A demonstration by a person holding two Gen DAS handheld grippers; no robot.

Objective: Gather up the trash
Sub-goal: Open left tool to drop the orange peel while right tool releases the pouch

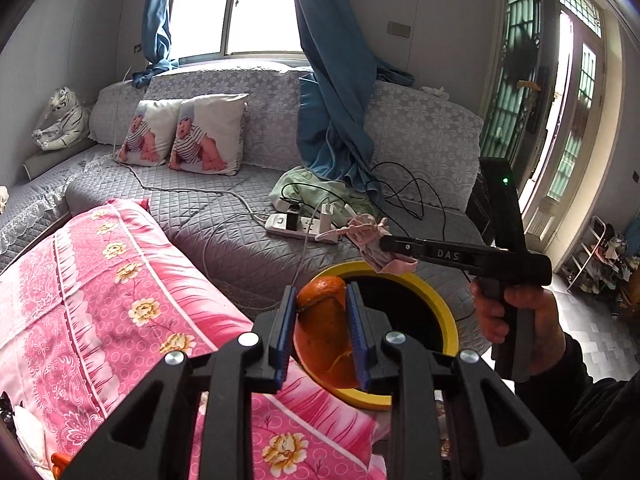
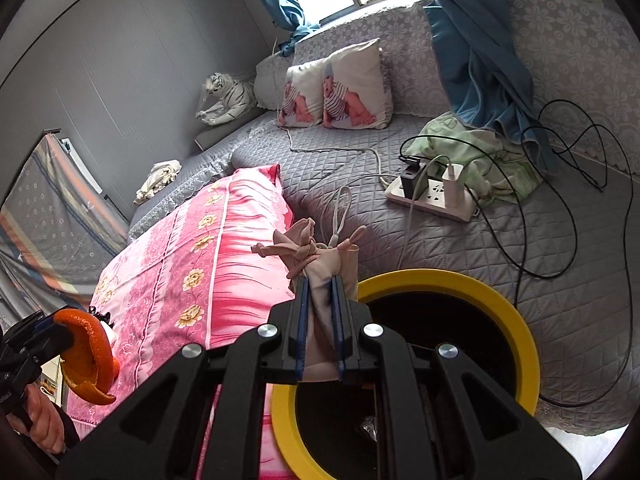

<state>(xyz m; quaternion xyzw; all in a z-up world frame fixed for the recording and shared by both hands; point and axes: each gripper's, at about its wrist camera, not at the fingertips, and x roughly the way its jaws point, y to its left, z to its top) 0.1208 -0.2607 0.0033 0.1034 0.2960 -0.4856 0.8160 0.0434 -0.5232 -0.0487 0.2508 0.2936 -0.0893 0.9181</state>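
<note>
Grey quilted bedding [image 1: 240, 236] covers the wide bed under a window with blue curtains, and a pink flowered quilt [image 1: 100, 280] lies folded at its near edge. Just beside that quilt stands a round black bin with a yellow rim [image 2: 516, 320], its mouth open below both tools.

The left tool [image 1: 322, 320] is closed on a curled piece of orange peel [image 1: 326, 320], the blue pads [image 1: 356, 320] pressing its two sides. That peel looks light, leathery and springy; gripped across the curl it may flex, yet it should drop cleanly once freed.

The right tool [image 2: 320, 324] is nipped almost shut on a crumpled pinkish cloth scrap with knotted loops [image 2: 320, 264]. It is soft and limp with nearly no weight, so the bunched middle is the sound place to hold; loose loops could snag on a pad and cling over the bin.
</note>
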